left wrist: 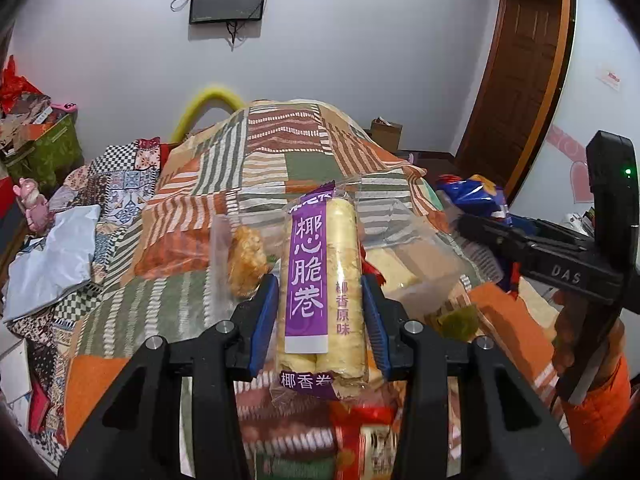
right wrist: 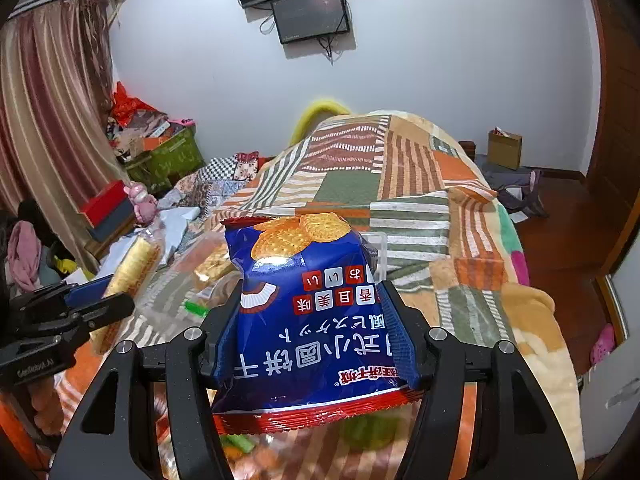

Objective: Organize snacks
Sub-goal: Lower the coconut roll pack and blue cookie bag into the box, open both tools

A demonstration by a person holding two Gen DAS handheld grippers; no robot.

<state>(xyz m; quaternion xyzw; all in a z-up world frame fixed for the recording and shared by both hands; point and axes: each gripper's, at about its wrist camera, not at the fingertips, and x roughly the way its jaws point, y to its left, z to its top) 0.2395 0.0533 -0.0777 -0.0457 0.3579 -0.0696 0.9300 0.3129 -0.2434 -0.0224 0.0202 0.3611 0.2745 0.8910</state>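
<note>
Left gripper [left wrist: 320,312] clamped on the coconut roll pack [left wrist: 320,280], blue pads [left wrist: 264,320] pressing both sides, pack upright between the 2 fingers. Right gripper [right wrist: 316,328] closed on the blue biscuit bag [right wrist: 312,312], held upside down between its fingers. Both above the patchwork blanket [right wrist: 420,184].

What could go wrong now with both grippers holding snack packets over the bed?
The left gripper squeezes the clear purple-labelled packet of pale egg rolls across its width; those brittle rolls might crack. The right gripper pinches the puffy blue biscuit bag with red edges, which may crush biscuits or slip. The two grippers are close together, so they could collide.
</note>
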